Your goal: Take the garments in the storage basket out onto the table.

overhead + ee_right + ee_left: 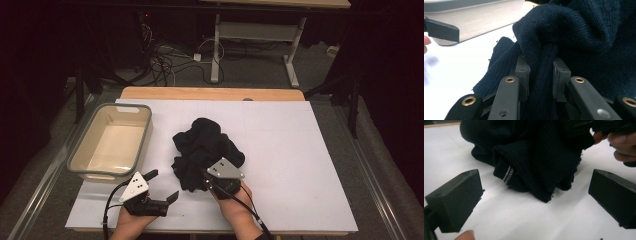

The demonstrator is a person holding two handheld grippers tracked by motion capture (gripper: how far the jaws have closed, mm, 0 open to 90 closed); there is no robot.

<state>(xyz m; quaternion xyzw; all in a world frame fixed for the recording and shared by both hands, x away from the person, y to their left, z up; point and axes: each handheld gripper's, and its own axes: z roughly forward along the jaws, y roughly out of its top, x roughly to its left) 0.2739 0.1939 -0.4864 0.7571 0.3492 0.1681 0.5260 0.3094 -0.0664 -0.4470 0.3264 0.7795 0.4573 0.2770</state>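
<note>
We see a dark knitted garment (205,150) lying crumpled near the middle of the white worktop (300,150). The right gripper (541,75) has its jaws pressed narrow on a fold of the near edge of the garment, and the fabric is pinched between both pads. The left gripper (162,185) rests on the worktop just beside the garment, its jaws wide and holding nothing. A beige tub (111,141) stands at the left side, apart from the garment.

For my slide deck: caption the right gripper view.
Right gripper jaws pinch a fold of dark knit garment; beige bin behind.
</note>
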